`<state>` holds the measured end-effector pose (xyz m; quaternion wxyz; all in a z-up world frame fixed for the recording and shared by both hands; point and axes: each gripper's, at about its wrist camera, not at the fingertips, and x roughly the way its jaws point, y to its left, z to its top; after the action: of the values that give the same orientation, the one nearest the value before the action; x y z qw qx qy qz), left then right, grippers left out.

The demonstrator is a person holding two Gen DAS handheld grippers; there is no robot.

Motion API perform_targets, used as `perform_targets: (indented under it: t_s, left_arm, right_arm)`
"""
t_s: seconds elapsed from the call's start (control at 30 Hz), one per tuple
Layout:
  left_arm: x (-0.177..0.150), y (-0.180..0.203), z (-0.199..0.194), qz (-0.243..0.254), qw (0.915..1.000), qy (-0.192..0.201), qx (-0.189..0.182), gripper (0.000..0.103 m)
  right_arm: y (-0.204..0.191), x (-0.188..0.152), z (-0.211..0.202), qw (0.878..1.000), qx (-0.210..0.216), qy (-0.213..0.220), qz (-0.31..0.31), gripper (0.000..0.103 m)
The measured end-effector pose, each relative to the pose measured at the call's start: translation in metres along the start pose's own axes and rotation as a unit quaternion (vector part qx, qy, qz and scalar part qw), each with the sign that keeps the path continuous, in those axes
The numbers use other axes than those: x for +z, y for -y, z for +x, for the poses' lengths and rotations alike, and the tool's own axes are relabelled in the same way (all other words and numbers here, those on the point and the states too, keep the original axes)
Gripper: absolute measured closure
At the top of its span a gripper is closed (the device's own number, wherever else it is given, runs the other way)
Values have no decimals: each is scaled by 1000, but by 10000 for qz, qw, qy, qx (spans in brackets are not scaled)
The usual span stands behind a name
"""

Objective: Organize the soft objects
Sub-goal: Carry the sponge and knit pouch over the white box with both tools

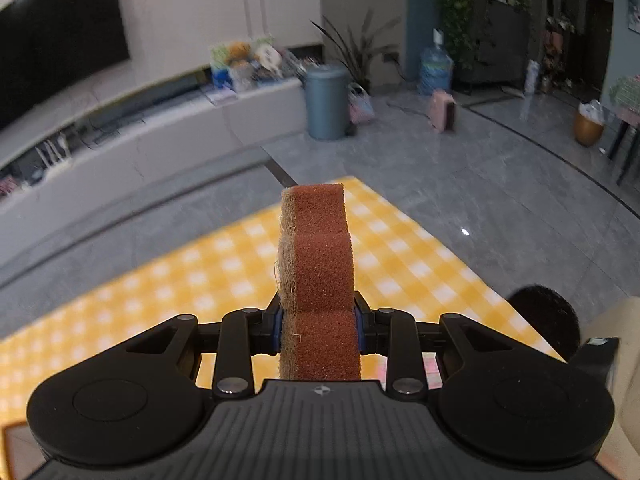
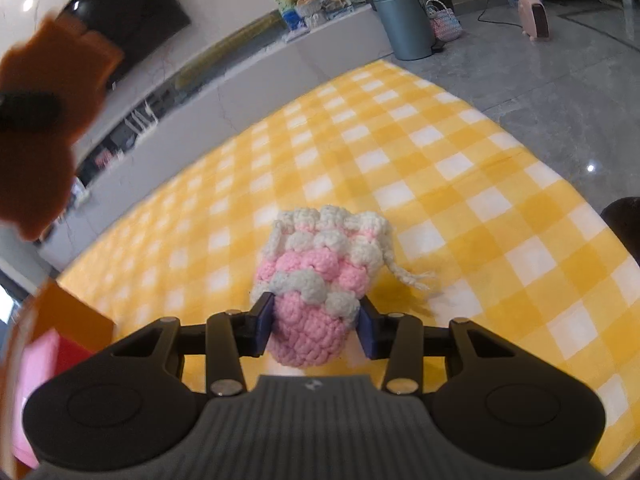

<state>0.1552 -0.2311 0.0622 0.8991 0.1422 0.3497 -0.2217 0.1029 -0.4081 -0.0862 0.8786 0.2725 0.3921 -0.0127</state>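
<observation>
Left claw (image 1: 318,328) pinches the sponge (image 1: 316,264) upright, lifted for carrying; right claw (image 2: 316,328) grips the pouch (image 2: 320,280) by its base.

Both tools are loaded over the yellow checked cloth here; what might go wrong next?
The tall brown sponge is pinched only near its base by the left tool, so it may tip or slip. The pink-and-white crocheted pouch sits between the right tool's barely touching pads; its loose cord trails on the cloth and could snag.

Home living rm: wall TV (image 1: 56,36), tiled floor (image 1: 460,168) (plants (image 1: 356,50) too).
</observation>
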Motion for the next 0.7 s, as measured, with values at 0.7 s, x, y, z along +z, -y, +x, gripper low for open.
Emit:
perform_targets:
  t_s: [0.7]
  left_arm:
    - [-111, -251, -106, -2106, 9669, 669, 1274, 68]
  right_arm:
    - [-268, 21, -25, 9650, 1803, 378, -1864, 60]
